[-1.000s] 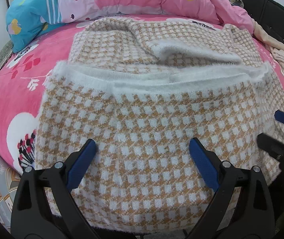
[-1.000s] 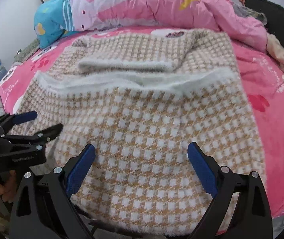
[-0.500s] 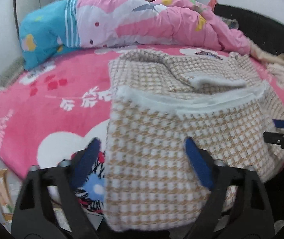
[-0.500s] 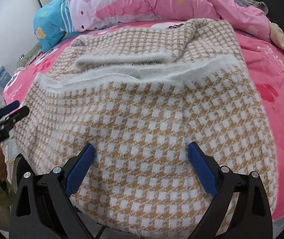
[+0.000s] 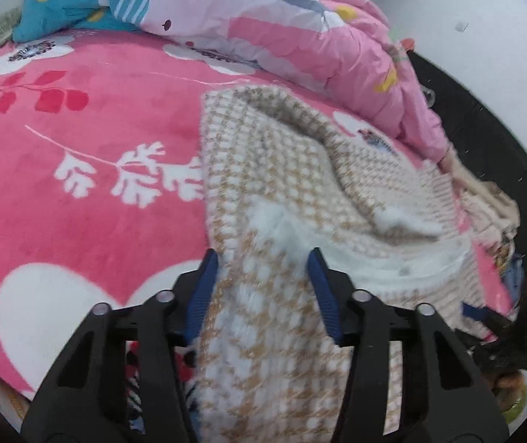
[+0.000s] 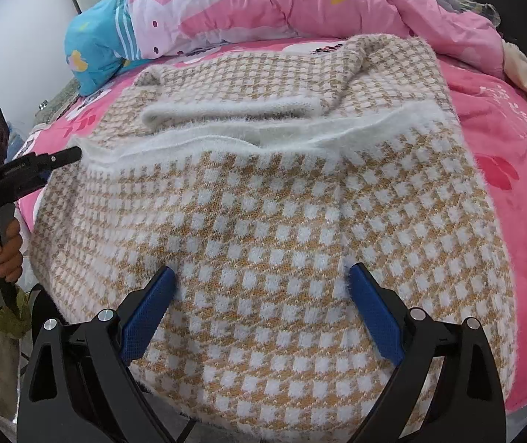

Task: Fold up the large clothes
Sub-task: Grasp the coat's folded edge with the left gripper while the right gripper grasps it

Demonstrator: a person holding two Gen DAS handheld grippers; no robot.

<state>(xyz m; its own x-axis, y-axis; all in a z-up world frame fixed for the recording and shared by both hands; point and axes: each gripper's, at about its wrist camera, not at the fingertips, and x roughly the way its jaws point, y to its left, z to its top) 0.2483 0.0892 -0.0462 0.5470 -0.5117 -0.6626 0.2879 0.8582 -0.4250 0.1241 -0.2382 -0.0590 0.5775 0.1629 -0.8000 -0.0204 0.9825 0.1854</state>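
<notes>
Two grippers: we see both at the near edge of a pink bed, one per hand.
Sweater: we find the tan-and-white checked sweater [image 6: 281, 199] spread flat on the pink blanket [image 5: 78, 192], its fuzzy white hem folded across the middle.
Left gripper: we see the left gripper [image 5: 263, 288] with its jaws just closing around a bunched fold at the sweater's left edge; the blue pads [image 5: 204, 288] sit against the knit on both sides, so we read it as gripping the cloth.
Right gripper: we see the right gripper [image 6: 263, 317] with its jaws spread wide over the sweater's near edge, pads apart and clamping nothing.
Hand: we see a hand [image 6: 3, 254] wrapped around the left gripper's handle in the right wrist view.
Bedding: we note a pink quilt [image 6: 300, 3] and a blue pillow [image 6: 93, 48] heaped behind the sweater.
</notes>
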